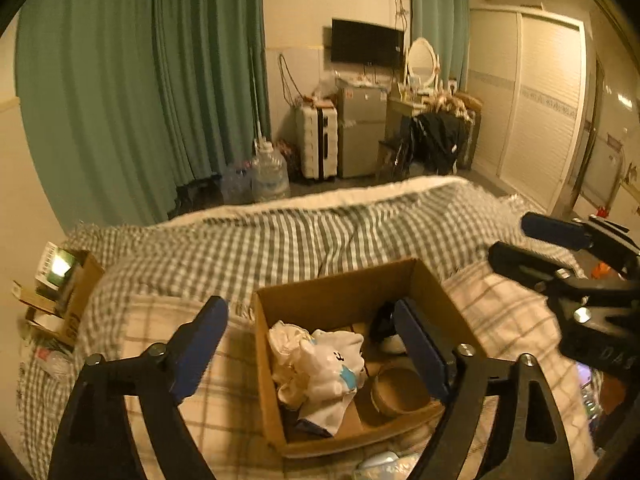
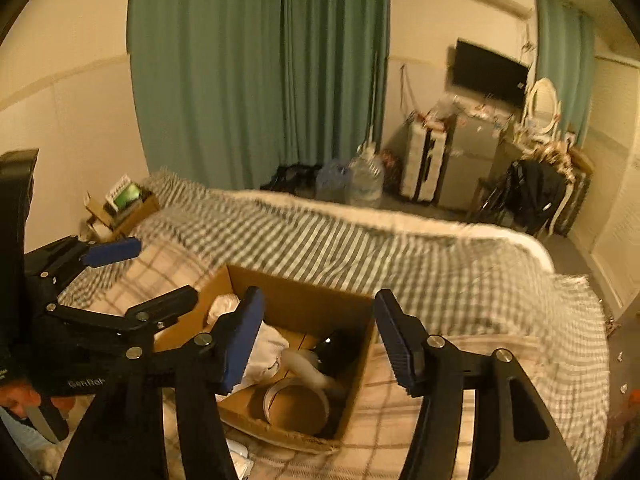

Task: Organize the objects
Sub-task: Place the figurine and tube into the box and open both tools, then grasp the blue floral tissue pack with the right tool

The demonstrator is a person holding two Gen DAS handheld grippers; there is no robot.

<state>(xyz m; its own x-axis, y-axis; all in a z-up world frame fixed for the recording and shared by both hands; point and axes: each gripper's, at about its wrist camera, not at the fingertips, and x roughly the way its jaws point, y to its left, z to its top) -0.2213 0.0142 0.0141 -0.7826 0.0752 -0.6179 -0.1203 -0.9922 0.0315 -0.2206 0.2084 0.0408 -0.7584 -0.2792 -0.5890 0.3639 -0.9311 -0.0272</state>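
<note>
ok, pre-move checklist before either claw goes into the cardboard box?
1. Left claw open and empty: ok.
2. Right claw open and empty: ok.
3. Cardboard box upright on the bed, top open: ok.
4. Contents in sight: white cloth, tape roll, dark item with a white strap in the far corner: ok.
5. Box steady on the soft plaid blanket: cannot tell.
6. Claws apart from each other: ok, but close over the box, so move one at a time.
</note>
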